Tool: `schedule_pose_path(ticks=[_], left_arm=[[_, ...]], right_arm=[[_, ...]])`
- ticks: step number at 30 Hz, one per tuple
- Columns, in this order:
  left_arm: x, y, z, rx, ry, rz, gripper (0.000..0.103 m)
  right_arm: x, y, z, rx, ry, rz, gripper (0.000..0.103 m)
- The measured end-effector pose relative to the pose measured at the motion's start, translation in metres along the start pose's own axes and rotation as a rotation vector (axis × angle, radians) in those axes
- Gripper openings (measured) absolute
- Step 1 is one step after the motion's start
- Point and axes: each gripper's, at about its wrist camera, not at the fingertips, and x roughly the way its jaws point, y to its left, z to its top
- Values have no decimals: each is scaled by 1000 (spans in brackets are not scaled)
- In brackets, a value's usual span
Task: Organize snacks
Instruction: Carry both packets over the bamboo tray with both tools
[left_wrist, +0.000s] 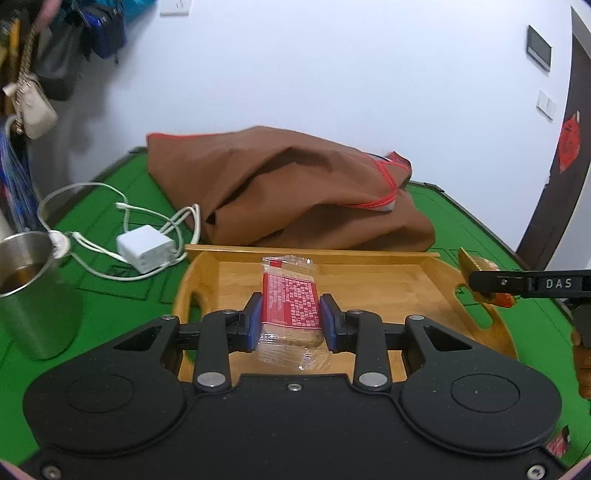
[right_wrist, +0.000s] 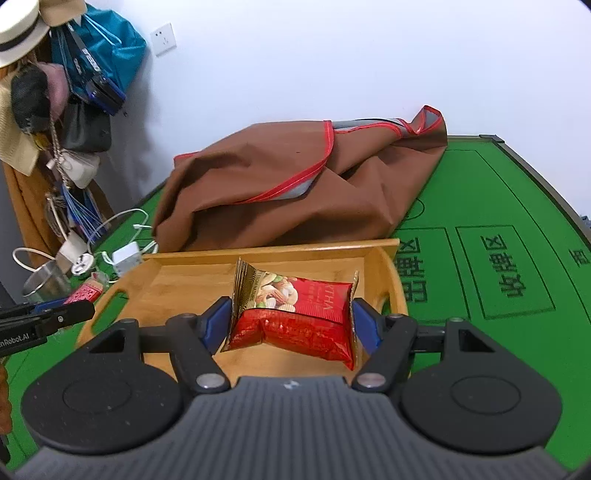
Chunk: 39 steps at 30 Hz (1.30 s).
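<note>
Left wrist: biscuit bar (left_wrist: 290, 308) lengthwise (upright).

My left gripper's (left_wrist: 290, 319) body hides the near edge of the wooden tray (left_wrist: 436, 284), and the biscuit pack's (left_wrist: 290, 306) print is too small to read. My right gripper (right_wrist: 290, 325) covers the tray's near rim too. The nut packet (right_wrist: 295, 314) hides the tray floor behind it. The steel cup (left_wrist: 27, 284) is cut off at the left edge. Whatever lies under the brown cloth (left_wrist: 295, 192) stays hidden.
</note>
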Motion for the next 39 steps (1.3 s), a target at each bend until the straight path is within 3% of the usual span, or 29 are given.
schedule_pose_path(ticks=[15, 19, 25, 30, 34, 39], left_arm=[[70, 25, 28, -54, 43, 48, 31], [90, 23, 30, -30, 73, 51, 31], [114, 29, 29, -69, 107, 36, 31], [122, 25, 30, -25, 102, 60, 31], [125, 27, 34, -55, 101, 25, 30], [130, 27, 36, -57, 96, 12, 30]], right_arm=[[66, -1, 23, -10, 52, -37, 71], [83, -3, 27, -13, 67, -53, 71], [98, -1, 26, -95, 44, -133, 72], [107, -7, 28, -62, 62, -111, 72], [116, -6, 25, -82, 75, -147, 75], [113, -9, 26, -57, 67, -123, 88]])
